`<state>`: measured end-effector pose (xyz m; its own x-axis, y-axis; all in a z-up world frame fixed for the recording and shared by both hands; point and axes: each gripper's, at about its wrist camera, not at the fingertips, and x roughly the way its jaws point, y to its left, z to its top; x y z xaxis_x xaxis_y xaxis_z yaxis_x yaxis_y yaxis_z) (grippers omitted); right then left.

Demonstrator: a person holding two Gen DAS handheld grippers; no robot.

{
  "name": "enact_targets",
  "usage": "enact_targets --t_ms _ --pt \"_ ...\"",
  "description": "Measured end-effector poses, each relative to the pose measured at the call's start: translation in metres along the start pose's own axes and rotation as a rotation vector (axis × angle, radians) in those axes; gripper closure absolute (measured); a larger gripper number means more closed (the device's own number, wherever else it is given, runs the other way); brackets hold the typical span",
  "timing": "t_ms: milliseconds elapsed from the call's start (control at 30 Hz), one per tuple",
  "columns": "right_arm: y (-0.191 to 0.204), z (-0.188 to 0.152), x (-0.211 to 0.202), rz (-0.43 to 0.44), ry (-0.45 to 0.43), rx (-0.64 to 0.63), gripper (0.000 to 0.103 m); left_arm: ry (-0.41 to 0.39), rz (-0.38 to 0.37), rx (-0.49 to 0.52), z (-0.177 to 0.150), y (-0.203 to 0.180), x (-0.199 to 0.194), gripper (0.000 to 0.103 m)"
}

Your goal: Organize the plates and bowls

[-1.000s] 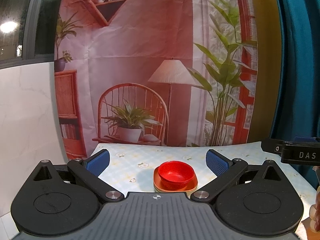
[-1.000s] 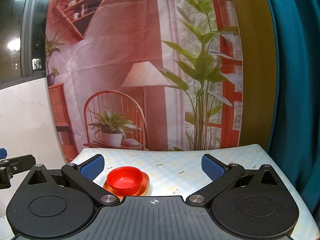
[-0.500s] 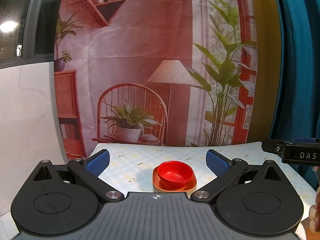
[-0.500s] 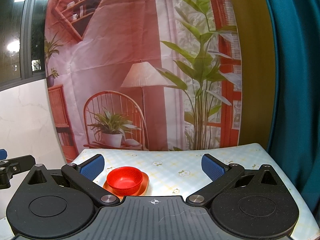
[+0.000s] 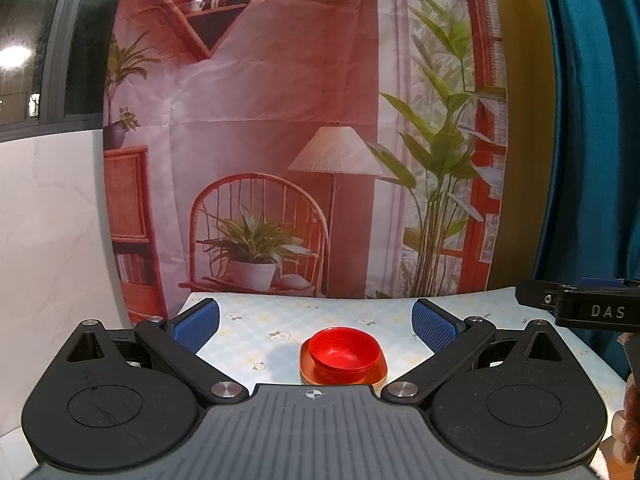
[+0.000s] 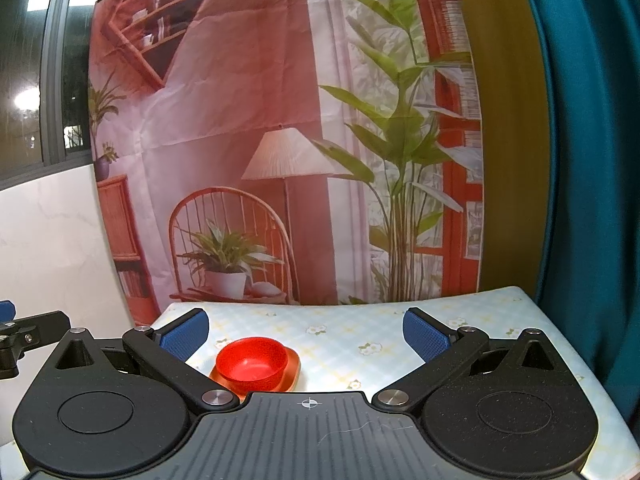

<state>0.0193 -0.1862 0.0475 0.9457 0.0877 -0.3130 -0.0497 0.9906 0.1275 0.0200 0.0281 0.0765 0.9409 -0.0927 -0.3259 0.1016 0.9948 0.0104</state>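
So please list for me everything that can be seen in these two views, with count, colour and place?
bowls: a nested stack, count unclear, red, on the plates near the table's middle
plates: a stack, count unclear, orange, under the bowls
tablecloth: one, pale blue check with small flowers, covering the table
backdrop: one, printed room scene with chair, lamp and plants, hanging behind the table
curtain: one, teal, at the right
window: one, dark, upper left
wall: white marble look, left
left gripper: one, black with blue pads, open, holding nothing
right gripper: one, black with blue pads, open, holding nothing
hand: partly seen at the right edge of the left view
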Motion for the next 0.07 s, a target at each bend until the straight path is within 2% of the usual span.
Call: enact_targets --t_ms 67 --pt "0.0001 0.0001 -0.0002 0.001 0.000 0.000 0.000 0.003 0.002 0.001 0.0010 -0.0012 0.0015 0.000"
